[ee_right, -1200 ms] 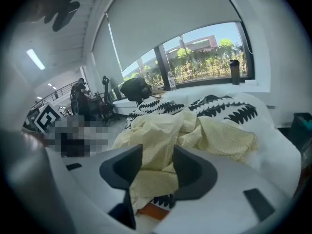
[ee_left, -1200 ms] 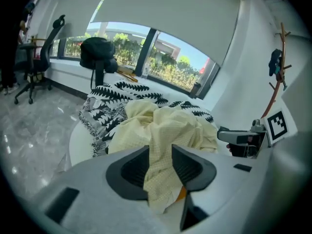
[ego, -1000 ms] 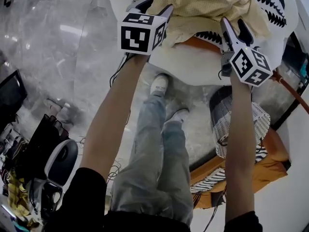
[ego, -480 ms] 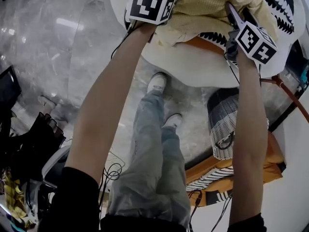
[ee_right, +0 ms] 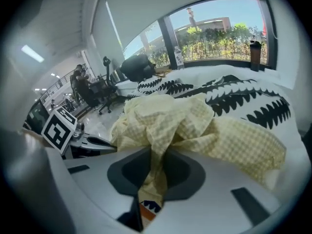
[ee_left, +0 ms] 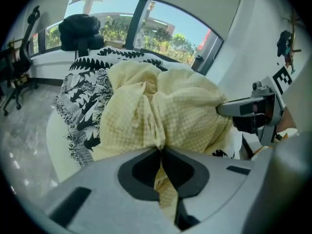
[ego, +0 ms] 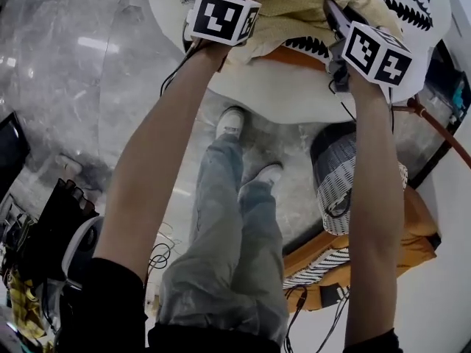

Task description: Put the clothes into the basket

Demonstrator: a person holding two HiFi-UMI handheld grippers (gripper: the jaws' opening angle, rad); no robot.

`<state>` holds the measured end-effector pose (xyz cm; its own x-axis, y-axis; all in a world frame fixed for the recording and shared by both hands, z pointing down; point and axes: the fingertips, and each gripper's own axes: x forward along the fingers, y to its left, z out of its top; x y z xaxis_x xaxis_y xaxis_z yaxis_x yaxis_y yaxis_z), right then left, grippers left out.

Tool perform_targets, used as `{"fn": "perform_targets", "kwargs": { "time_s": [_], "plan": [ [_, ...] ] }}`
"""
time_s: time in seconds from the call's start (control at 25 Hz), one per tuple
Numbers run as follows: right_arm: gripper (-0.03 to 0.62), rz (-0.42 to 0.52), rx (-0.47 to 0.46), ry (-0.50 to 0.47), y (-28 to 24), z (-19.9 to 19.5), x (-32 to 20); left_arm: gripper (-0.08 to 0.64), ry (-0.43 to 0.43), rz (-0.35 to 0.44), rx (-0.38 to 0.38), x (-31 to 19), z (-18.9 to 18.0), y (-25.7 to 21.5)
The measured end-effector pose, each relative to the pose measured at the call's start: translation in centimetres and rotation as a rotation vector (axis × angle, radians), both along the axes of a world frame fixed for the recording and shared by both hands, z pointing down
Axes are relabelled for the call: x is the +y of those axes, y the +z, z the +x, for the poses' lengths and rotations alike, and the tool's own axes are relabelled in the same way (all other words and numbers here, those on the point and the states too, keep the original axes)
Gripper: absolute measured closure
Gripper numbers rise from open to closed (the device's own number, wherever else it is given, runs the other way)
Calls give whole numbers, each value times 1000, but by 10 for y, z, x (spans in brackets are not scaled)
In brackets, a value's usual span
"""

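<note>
Over on the left, the left tool point(ee_left: 161, 155) has just been closing, and its jaws are now pinched nearly together on a thin fold of the yellow garment point(ee_left: 165, 106). That garment is a soft, crumpled heap in a fine pale-yellow check, light-looking stuff, bunched up on the white round table point(ego: 294, 98). It lies on top of a white cloth with a black leaf print point(ee_right: 243, 101). Can't tell if that one's clothing too.

Right tool point(ee_right: 155, 167) has also just been closing and grips a thicker twist of the same yellow fabric, so its jaws sit a bit further apart.

Looks to me like the grab step is basically done, both ends pinched. The basket point(ego: 346, 190) is a woven black-and-white striped tub, down on the floor at the right, below the table edge.

Next move, I'd guess: lift both tools together so the floppy fabric clears the table, swing right and down over the basket, then let go.
</note>
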<state>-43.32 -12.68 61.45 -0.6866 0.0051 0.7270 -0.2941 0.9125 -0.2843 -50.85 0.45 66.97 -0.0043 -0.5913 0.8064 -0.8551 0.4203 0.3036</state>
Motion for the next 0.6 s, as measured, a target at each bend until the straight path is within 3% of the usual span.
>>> {"fn": "perform_targets", "kwargs": {
  "time_s": [0.16,0.32,0.6],
  "plan": [
    [535,-43,-77,25,-31,29,19,543,-64,97,41,11,23,-35],
    [538,-23,-142,-21,-74,64,31,543,-96,155,52,20,53,-68],
    [538,11,-278,53,-157,140,29,543,-34,223,15,15,126,-134]
  ]
}}
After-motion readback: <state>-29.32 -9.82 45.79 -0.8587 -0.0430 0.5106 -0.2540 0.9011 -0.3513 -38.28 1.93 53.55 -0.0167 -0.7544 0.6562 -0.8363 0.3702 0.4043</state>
